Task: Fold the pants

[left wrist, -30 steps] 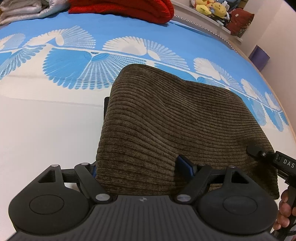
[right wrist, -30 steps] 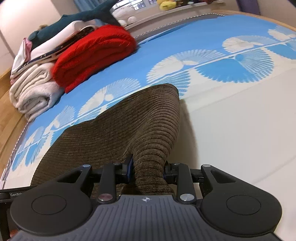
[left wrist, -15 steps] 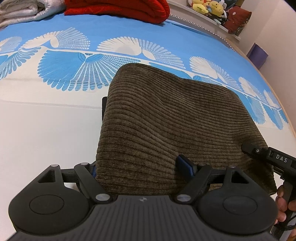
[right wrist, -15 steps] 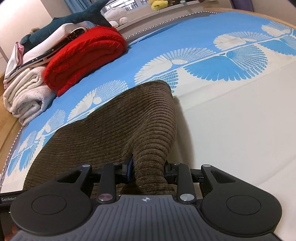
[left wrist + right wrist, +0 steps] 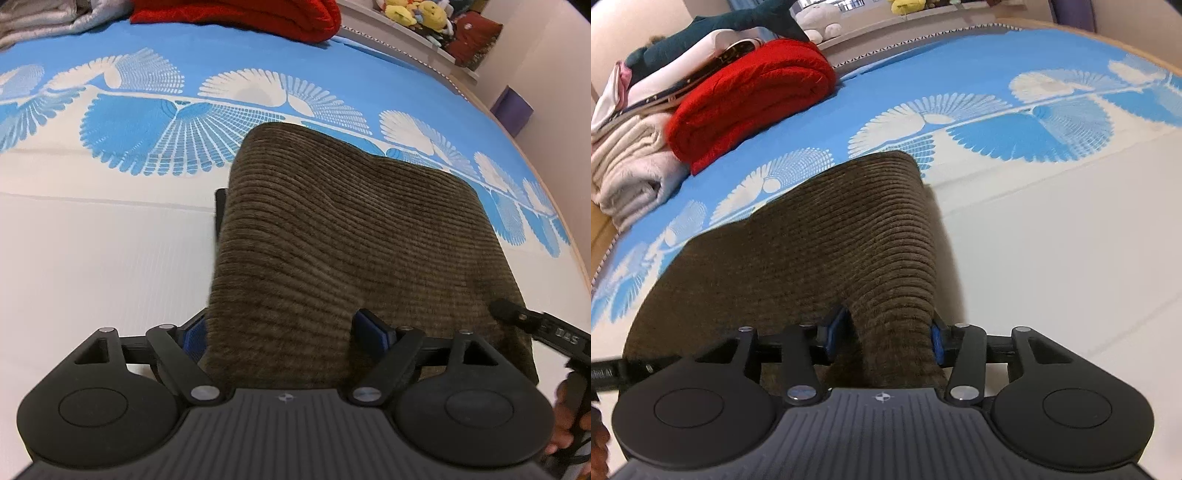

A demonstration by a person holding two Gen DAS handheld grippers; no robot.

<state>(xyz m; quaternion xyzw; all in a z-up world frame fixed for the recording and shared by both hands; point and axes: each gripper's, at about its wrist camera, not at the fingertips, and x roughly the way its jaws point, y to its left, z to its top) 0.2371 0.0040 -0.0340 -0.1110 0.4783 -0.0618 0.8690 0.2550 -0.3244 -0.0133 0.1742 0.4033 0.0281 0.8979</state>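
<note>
Brown corduroy pants [image 5: 351,240] lie folded on the blue-and-white bed cover [image 5: 110,258]. My left gripper [image 5: 284,330] stands wide open over their near edge, the cloth lying between its blue pads without being pinched. In the right wrist view the pants [image 5: 812,251] rise in a ridge that runs between the fingers of my right gripper [image 5: 882,336]. Its jaws are opening: the left pad [image 5: 831,332] stands clear of the ridge and the right pad just touches it. The right gripper's tip [image 5: 535,325] shows at the pants' right corner in the left wrist view.
A rolled red blanket [image 5: 750,99] and folded beige blankets [image 5: 628,166] are stacked at the bed's far end. Plush toys [image 5: 417,11] sit on a shelf behind. The bed's wooden edge [image 5: 554,206] curves along the right, with a purple box [image 5: 511,110] beyond it.
The right gripper's jaws have spread apart and let go of the fold of pants they were pinching. The left gripper and the pants have hardly shifted.
</note>
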